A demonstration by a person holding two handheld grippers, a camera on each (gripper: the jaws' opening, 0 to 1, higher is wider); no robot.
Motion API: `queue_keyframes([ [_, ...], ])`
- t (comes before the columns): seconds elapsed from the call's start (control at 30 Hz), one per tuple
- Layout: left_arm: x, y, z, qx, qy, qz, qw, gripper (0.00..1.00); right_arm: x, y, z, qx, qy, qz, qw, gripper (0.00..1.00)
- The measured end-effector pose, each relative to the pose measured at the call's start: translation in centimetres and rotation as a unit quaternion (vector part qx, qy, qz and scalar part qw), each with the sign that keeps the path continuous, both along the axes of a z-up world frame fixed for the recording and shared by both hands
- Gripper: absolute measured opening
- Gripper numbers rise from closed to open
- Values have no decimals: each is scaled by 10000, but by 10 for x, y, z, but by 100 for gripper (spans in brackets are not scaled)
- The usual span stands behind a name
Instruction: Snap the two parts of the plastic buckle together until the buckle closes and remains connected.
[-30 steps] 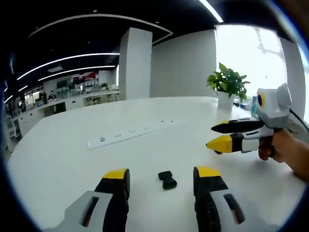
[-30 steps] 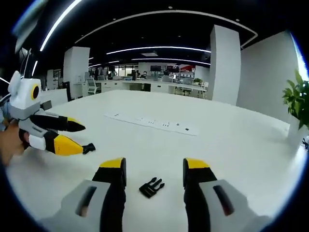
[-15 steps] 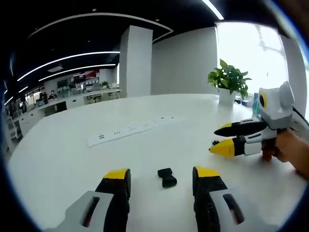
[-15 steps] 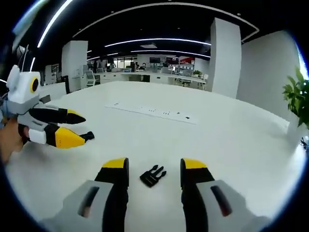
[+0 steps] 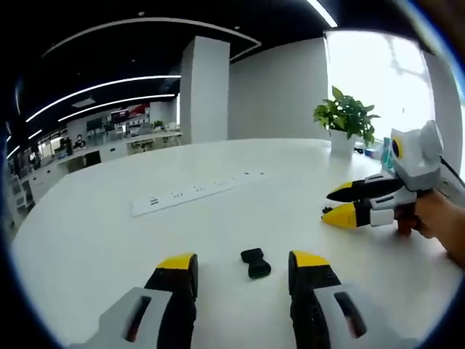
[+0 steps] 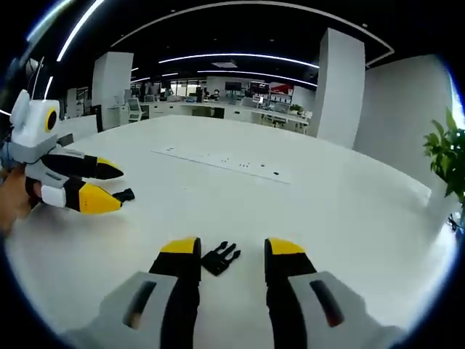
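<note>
Buckle halves lie between each spread, empty claw (image 5: 241, 265) (image 6: 224, 251), bare table (image 5: 87, 233) around.

— What colours are on that table (image 5: 109, 218)?

— It's plain white, and the long power strip (image 5: 190, 195) lying on it is white too, with small dark sockets. The 2 buckle pieces are both black: the socket piece (image 5: 255, 262) and the pronged piece (image 6: 220, 257).

— And the tools?

— The left gripper (image 5: 241, 273) is grey and black with yellow tips. The right gripper (image 6: 224, 254) is the same, its body paler, nearly white. Further off, the plant (image 5: 346, 116) is green in a white pot.
</note>
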State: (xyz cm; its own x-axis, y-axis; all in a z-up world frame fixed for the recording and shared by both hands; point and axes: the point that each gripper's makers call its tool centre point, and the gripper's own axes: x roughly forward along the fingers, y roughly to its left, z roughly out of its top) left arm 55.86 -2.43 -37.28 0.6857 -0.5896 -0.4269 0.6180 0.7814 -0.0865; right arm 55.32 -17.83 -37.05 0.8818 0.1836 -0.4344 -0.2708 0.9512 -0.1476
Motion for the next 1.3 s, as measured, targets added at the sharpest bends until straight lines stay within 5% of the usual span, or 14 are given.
queue_keyframes([
  [0.67, -1, -1, -8, 316, -21, -23, 9995, 19, -4, 2, -2, 245, 172, 28, 9995, 19],
  [1.3, 14, 1, -8, 372, -157, -287, 9988, 12, 8, -11, 3, 453, 100, 294, 9985, 22],
])
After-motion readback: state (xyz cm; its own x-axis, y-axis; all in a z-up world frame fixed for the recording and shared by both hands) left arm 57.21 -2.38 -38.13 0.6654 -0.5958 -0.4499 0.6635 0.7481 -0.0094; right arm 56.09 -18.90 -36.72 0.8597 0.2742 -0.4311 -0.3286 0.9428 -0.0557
